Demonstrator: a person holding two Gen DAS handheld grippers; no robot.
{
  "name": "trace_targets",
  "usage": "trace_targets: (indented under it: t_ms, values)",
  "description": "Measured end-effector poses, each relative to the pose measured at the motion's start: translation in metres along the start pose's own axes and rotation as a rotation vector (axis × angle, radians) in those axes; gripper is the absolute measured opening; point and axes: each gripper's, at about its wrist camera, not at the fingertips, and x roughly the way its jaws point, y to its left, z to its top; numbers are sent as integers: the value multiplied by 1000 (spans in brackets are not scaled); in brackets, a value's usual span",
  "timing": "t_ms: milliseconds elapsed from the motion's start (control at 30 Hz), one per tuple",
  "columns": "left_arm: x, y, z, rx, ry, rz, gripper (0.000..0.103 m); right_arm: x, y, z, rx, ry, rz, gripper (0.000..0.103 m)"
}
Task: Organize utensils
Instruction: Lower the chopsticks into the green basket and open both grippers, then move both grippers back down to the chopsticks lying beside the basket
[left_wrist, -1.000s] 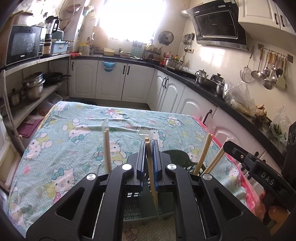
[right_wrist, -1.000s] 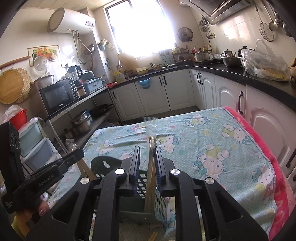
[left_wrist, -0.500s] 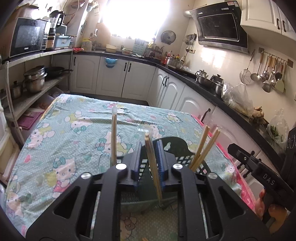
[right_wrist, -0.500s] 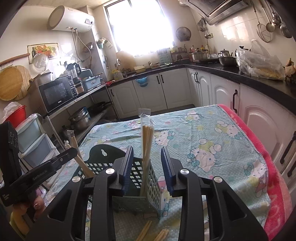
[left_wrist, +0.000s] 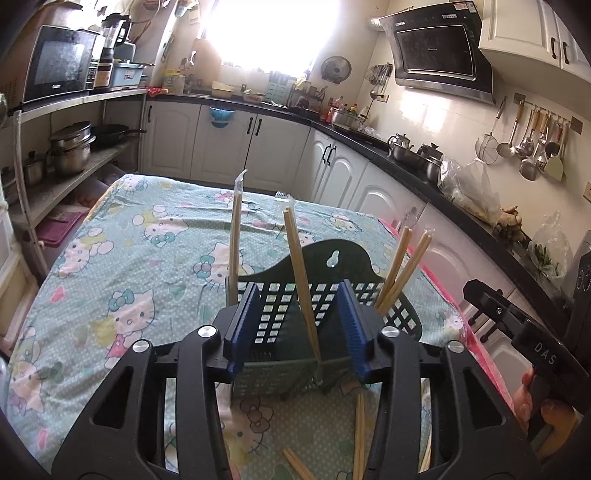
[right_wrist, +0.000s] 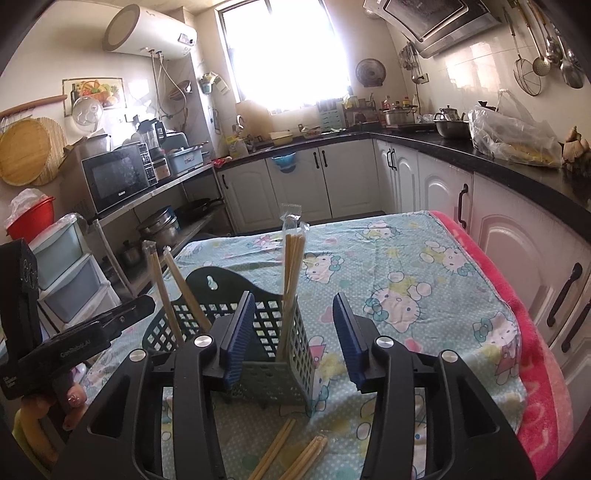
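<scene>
With both sets of fingers having just been opening and now standing apart, the left gripper (left_wrist: 299, 325) has a wrapped chopstick pair (left_wrist: 301, 288) between its pads but untouched, and the right gripper (right_wrist: 293, 332) is clear of its own pair (right_wrist: 290, 280), so back each hand straight away from the green utensil basket (left_wrist: 332, 266) on the cloth-covered worktop (left_wrist: 122, 258) without brushing the upright sticks. All the chopsticks in the basket stand on end, long axis near vertical: the left ones lean slightly left at the top, the right-hand pairs (left_wrist: 400, 269) lean outward to the right. Loose chopsticks (right_wrist: 280, 458) remaining for pickup lie flat on the worktop just in front of the basket.
</scene>
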Motion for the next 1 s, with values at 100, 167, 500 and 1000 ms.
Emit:
trace_targets:
  t_ms: [100, 167, 500, 1000]
  values:
    - [-5, 1, -5, -8, 4, -5, 42, -2, 3, -4, -12, 6, -7, 44]
    - [-8, 2, -8, -11, 4, -5, 48, -3, 3, -8, -16, 13, -8, 46]
    - [-24, 8, -23, -43, 7, 1, 62, -11, 11, -23, -36, 40, 4, 52]
    - [-41, 12, -37, -56, 2, 12, 92, -25, 13, -41, -45, 56, 12, 58]
